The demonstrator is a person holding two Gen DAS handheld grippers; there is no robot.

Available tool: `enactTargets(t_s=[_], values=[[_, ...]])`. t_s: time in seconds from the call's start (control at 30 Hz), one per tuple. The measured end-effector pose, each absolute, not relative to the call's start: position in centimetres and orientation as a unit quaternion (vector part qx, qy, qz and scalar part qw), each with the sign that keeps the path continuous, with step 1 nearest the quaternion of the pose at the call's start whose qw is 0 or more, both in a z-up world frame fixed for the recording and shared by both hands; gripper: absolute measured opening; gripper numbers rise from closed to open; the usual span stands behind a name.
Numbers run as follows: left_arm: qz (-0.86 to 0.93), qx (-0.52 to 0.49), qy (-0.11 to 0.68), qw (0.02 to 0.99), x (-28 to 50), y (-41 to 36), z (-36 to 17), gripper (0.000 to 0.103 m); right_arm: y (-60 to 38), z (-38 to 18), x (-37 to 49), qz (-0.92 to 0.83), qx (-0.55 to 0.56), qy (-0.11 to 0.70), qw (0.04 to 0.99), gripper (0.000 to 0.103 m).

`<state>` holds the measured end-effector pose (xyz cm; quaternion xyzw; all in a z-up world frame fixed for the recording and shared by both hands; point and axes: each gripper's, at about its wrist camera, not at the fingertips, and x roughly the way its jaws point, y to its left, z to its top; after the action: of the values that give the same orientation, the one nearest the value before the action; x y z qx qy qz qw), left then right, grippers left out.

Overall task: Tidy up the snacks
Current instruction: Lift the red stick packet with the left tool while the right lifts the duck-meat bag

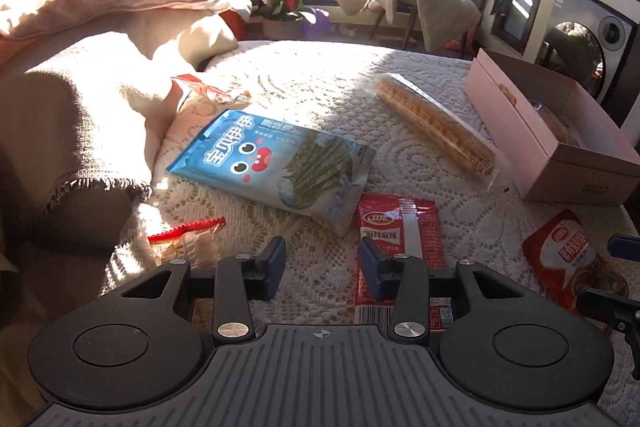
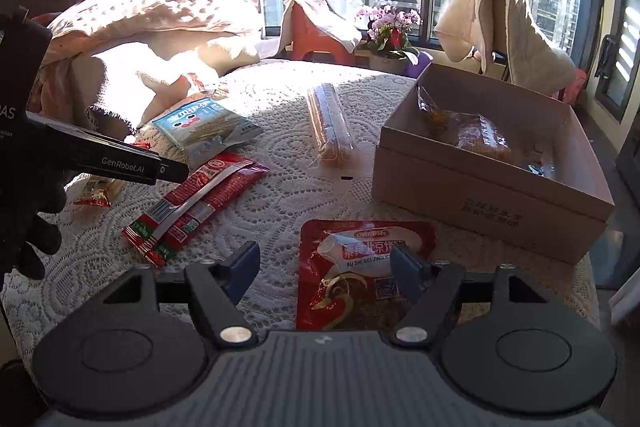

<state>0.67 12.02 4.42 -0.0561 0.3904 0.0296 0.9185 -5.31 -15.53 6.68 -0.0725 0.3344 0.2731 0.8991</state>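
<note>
Glossy red pouch (image 2: 362,273) lies flat on lace tablecloth (image 2: 280,167).

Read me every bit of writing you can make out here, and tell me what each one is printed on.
"GenRobot.AI": on the left tool, seen from the right wrist.
"SU SHI BEI JING K...", cut off by a finger: red pouch under the right tool.
Chinese characters, legible: blue seaweed bag, long red packet.
Too blurred: print on the box front.

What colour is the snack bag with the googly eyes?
The bag with the eyes is light blue and white; the left wrist view shows it best.
</note>
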Motion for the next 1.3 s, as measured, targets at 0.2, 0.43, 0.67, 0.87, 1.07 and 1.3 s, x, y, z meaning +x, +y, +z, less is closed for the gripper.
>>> enactTargets(t_s=[0.2,0.43,0.67,0.87,1.07,1.3], values=[[-0.049,-0.009,0.393,0.918,1.0,8.5,4.6,0.045,-17.6,6.3,-4.8,0.261,-0.045,0.341,0.902,0.078],[-0.077,0.075,0.409,0.906,1.9,4.2,2.8,0.059,-19.2,2.9,-4.0,0.241,-0.014,0.362,0.900,0.086],[-0.030,0.073,0.411,0.908,2.9,5.5,2.7,0.061,-19.1,2.7,-4.3,0.243,-0.016,0.360,0.901,0.089],[-0.032,0.059,0.422,0.904,3.3,6.3,2.4,0.062,-18.2,2.6,-4.4,0.242,-0.041,0.361,0.900,0.094],[-0.065,0.013,0.425,0.903,3.3,7.3,2.5,0.067,-17.7,2.6,-4.5,0.241,-0.057,0.362,0.899,0.097],[-0.049,0.033,0.425,0.903,3.4,7.9,2.1,0.069,-17.5,2.5,-4.4,0.249,-0.065,0.368,0.893,0.102]])
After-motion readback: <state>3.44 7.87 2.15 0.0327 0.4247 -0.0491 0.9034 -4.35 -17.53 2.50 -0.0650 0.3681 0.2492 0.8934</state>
